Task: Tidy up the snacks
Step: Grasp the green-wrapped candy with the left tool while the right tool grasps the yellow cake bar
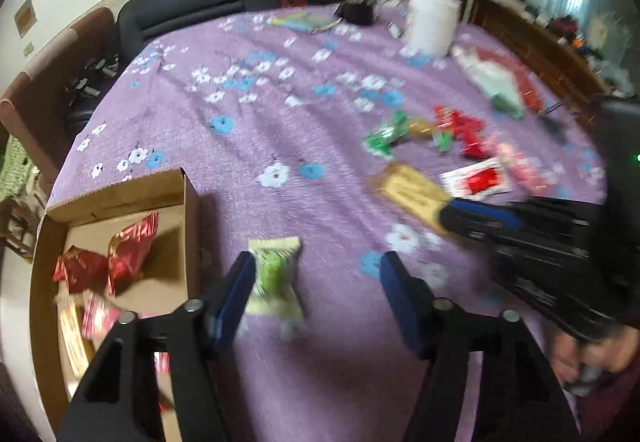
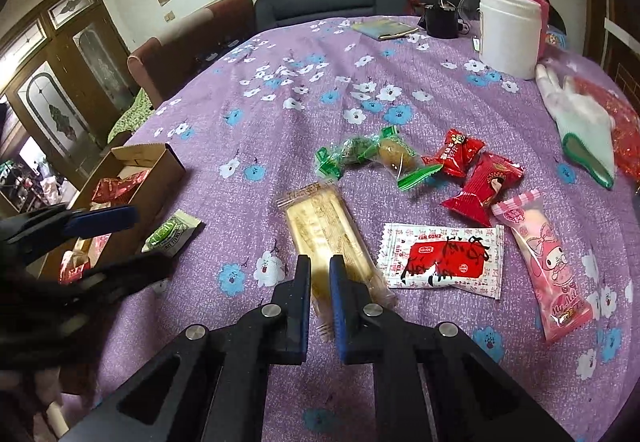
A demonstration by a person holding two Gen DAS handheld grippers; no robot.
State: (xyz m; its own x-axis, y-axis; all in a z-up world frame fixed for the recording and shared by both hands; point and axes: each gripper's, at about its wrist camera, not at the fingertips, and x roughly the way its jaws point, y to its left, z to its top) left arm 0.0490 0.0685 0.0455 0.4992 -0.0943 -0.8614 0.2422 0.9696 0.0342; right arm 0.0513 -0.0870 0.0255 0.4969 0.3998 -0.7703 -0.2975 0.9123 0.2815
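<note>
the right gripper is clamped on the near end of the long golden biscuit packet, whose long axis runs straight away from the jaws up the purple cloth. the left gripper stands released, its pads apart around the green snack packet without pressing it, so that hand is nearer to it; the packet lies just right of the cardboard box. the right wrist view shows the remaining sweets sharply: red wrappers, a pink packet. the left view, blurred, alone looks down into the box at red packets already inside.
</note>
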